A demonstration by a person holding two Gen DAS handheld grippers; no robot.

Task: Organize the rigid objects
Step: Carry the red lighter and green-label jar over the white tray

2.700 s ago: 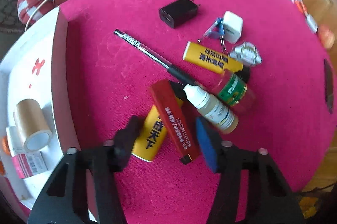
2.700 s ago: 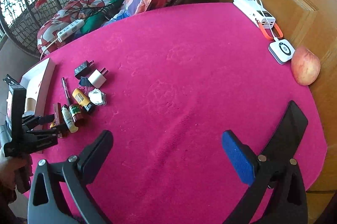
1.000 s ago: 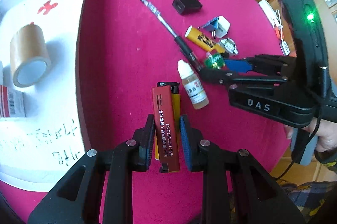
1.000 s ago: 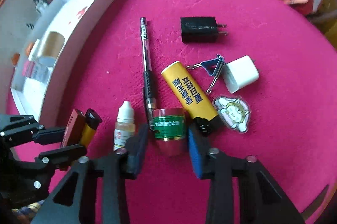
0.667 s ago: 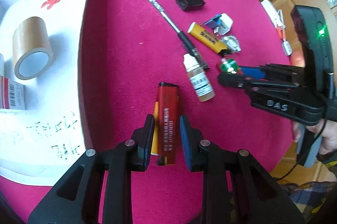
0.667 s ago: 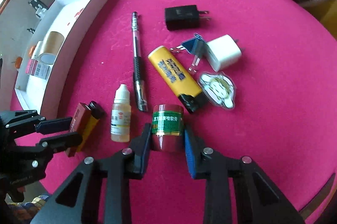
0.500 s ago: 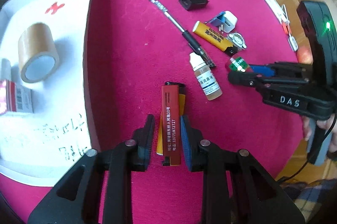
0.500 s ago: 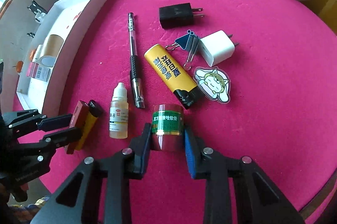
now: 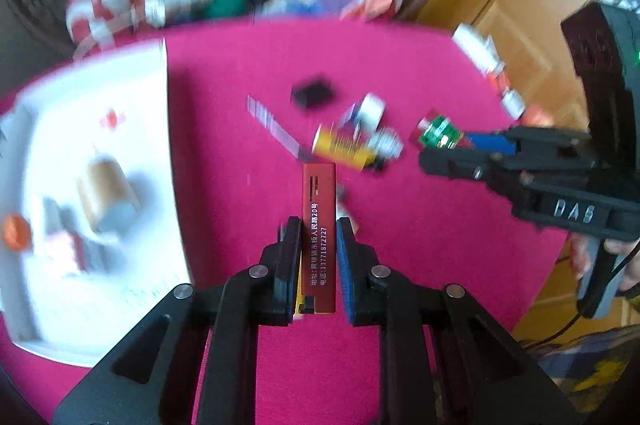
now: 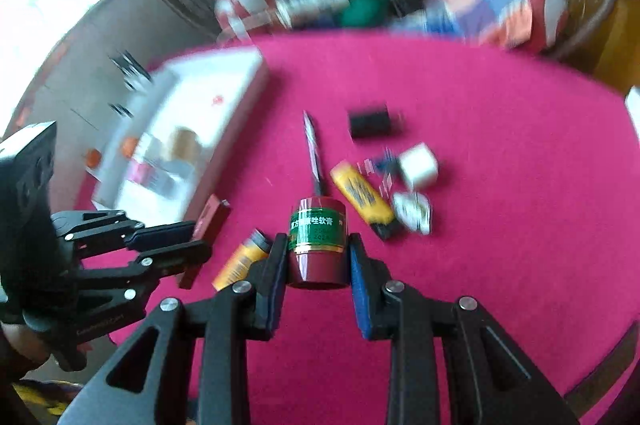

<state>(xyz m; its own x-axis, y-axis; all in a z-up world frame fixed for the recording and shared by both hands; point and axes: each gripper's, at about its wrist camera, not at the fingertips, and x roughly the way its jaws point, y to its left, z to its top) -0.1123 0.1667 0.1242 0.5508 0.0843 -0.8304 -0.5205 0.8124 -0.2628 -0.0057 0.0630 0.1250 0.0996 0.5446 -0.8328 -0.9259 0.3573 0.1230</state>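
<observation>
- Left wrist view: my left gripper (image 9: 318,257) is clamped on the red lighter (image 9: 319,221), lifted off the cloth (image 9: 400,65).
- My right gripper (image 10: 318,261) is pinched tight on the red jar (image 10: 318,241), also up.
- Done: tape (image 9: 106,185) and small bits sit in the white box (image 9: 132,77), far left.
- Left, I reckon: pen (image 10: 314,161), black plug (image 10: 370,123), white plug (image 10: 418,165), yellow lighters (image 10: 362,199), sticker (image 10: 412,211).
- Path to the box looks open; the grippers are close to each other.

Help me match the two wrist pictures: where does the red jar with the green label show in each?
Left wrist: right of centre, red jar in the right tongs.
Right wrist: bottom centre, jar clamped.
Shared landmark: black charger.
</observation>
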